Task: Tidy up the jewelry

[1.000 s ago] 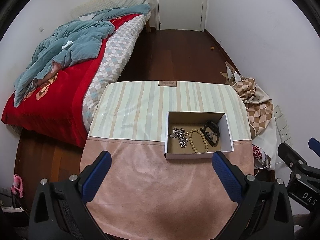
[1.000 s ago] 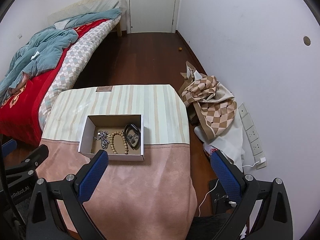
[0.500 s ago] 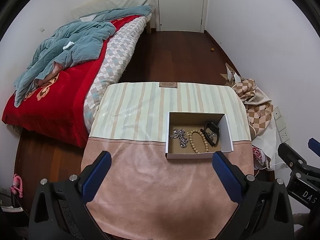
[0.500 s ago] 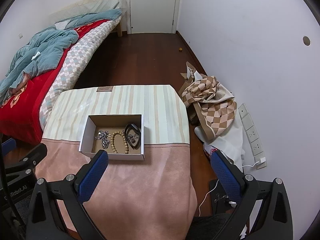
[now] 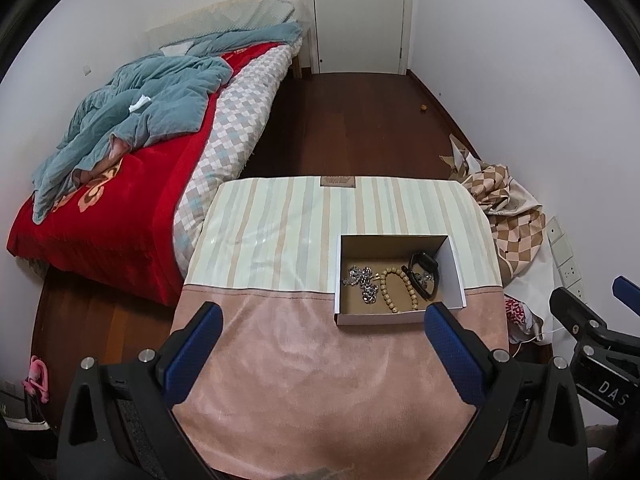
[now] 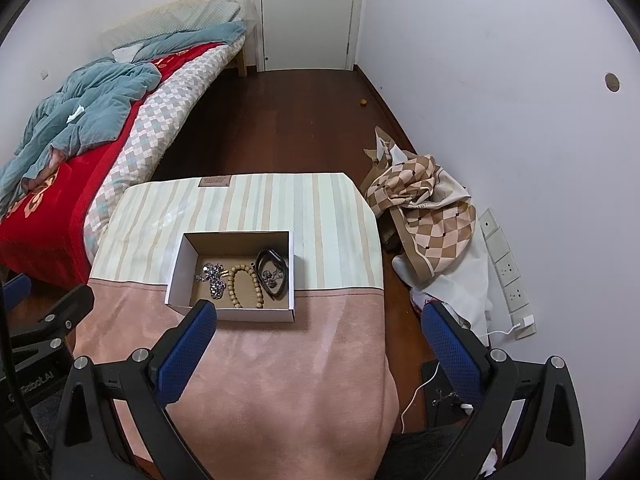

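Observation:
An open white cardboard box [image 5: 456,268] [image 6: 180,268] sits on the cloth-covered table. Inside it lie a silver chain [image 5: 364,282] [image 6: 214,278], a wooden bead bracelet [image 5: 394,290] [image 6: 244,286] and a black band [image 5: 426,276] [image 6: 272,270]. My left gripper [image 5: 324,328] is open and empty, held back above the table's pink near part. My right gripper [image 6: 318,328] is open and empty, near the table's right front edge. Each gripper also shows at the edge of the other's view.
The table [image 5: 280,220] has a striped far half and a pink near half. A bed with red and blue bedding [image 5: 120,168] stands on the left. Checked cloth [image 6: 428,216] lies on the floor by the right wall, next to wall sockets [image 6: 508,272].
Both grippers have drawn slightly back and up from the table. The box and the jewelry have not moved.

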{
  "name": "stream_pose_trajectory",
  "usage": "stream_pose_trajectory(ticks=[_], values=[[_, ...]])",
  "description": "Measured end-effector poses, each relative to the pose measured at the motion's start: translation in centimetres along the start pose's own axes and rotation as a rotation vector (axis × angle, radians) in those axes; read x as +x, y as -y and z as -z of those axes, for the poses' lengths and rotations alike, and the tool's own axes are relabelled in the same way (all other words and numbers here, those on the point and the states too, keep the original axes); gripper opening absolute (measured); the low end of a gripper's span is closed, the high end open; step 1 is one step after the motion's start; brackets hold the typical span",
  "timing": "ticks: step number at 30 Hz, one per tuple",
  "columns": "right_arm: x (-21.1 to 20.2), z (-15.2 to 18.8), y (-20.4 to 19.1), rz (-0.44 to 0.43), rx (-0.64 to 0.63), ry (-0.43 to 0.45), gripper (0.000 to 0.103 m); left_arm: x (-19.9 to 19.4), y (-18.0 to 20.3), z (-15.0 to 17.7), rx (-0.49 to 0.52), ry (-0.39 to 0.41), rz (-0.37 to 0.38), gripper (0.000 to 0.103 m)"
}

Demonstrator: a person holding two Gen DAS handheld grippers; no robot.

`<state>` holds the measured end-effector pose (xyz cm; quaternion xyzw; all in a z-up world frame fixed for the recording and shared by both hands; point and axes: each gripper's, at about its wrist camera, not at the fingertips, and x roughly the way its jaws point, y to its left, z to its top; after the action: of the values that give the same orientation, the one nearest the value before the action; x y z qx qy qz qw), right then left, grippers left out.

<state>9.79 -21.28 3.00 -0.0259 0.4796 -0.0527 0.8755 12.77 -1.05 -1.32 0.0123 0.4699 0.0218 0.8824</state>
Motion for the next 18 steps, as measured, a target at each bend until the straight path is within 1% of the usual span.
stream_pose_trajectory(ticks=[18], values=[[-0.49, -0.07, 0.25, 0.005, 0.009, 0.011, 0.103, -0.16, 0.14, -0.02, 0.000, 0.008, 0.002, 0.103]])
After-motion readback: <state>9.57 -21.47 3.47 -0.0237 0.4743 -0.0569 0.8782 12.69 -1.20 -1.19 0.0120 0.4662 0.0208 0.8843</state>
